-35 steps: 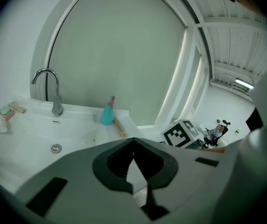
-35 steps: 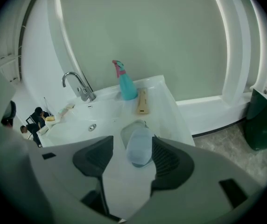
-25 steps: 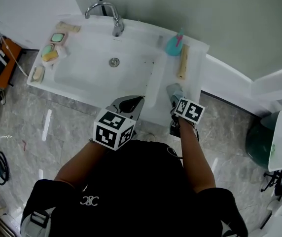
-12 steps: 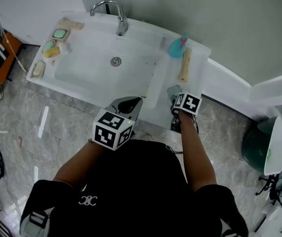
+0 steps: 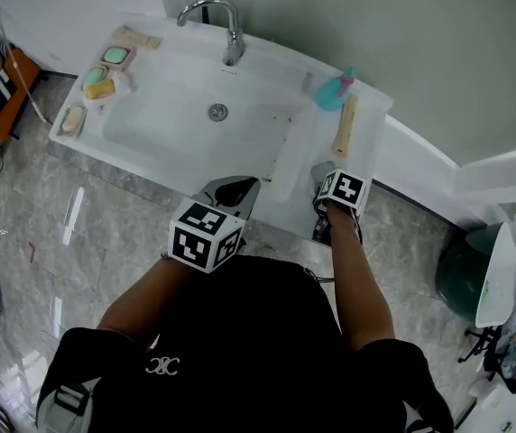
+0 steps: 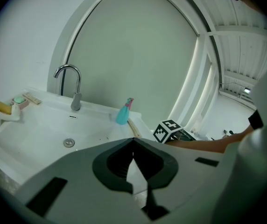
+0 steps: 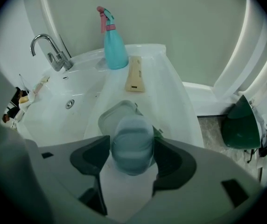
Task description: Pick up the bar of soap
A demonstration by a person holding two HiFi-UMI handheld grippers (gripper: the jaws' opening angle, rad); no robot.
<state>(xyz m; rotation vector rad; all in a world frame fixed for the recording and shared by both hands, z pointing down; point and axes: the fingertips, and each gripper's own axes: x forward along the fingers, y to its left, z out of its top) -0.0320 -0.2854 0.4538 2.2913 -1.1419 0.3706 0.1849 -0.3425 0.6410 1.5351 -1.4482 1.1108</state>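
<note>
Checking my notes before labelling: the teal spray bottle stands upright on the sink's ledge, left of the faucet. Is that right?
Not left. The teal spray bottle stands upright on the sink's ledge, right of the faucet; the head view shows it.

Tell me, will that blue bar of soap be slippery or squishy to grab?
Probably slippery: the bar of soap looks smooth and rounded, and it sits beside a sink, so it may be wet. Likely stiff, since it keeps a crisp moulded shape. Broad and low against its soap dish, it shouldn't roll.
</note>
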